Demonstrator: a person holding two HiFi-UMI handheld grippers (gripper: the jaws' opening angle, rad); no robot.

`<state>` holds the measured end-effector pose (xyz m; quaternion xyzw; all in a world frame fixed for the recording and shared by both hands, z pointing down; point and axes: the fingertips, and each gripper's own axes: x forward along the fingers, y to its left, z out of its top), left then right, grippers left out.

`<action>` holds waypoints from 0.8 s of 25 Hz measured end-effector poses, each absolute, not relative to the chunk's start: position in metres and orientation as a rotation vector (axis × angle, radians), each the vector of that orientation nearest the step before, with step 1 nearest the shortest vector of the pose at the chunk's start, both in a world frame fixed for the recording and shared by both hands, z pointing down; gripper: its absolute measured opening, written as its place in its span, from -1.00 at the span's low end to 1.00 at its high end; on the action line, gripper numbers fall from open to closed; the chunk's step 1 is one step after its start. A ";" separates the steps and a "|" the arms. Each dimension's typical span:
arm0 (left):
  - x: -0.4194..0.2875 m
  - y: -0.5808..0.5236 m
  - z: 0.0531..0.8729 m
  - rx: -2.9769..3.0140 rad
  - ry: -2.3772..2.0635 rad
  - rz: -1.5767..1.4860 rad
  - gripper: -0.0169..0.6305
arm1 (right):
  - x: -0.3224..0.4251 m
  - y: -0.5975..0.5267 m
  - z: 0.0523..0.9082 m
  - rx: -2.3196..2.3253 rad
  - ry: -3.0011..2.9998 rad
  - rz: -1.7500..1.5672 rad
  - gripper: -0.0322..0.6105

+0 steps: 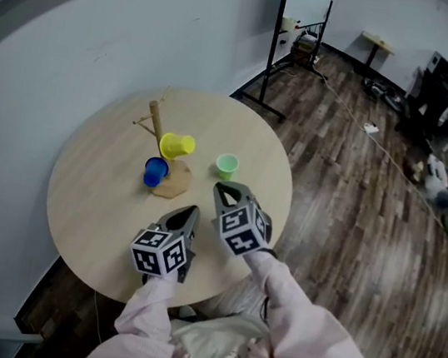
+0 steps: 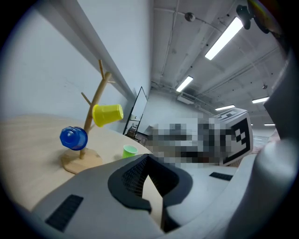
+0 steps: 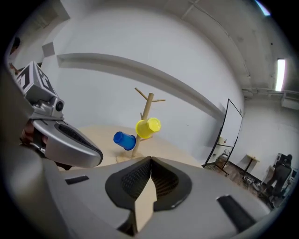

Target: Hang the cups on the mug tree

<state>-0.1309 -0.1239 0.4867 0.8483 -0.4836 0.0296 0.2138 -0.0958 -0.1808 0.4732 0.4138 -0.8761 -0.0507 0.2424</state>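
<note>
No legible words or numbers, only square coded markers on left cube [image 1: 160, 251], right cube [image 1: 242, 229]

A yellow cup [image 1: 177, 145], blue cup [image 1: 155, 171] and pale green cup [image 1: 226, 165]. The mug tree [image 1: 156, 124] and table [image 1: 87, 194] are light wood. The left gripper [image 1: 194, 210] and right gripper [image 1: 221, 187] are grey with black-and-white square markers.

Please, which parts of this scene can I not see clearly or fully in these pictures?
- Head view: the pegs holding the blue cup and the yellow cup on the mug tree are too small to see and are covered by the cups.
- Left gripper view: the bottom of the green cup is hidden behind the left tool. A mosaic patch covers the area beside it.
- Right gripper view: the green cup does not show at all, and the right tool fills the lower picture.
</note>
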 end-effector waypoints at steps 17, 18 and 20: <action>-0.043 -0.128 0.487 2.316 -1.414 0.065 -0.94 | -0.006 -0.172 0.486 1.057 -2.597 0.169 -0.95; -0.039 -0.128 0.488 2.315 -1.420 0.066 -0.94 | -0.002 -0.171 0.488 1.043 -2.612 0.196 -0.95; -0.033 -0.127 0.488 2.311 -1.434 0.070 -0.94 | 0.003 -0.168 0.489 1.018 -2.642 0.247 -0.95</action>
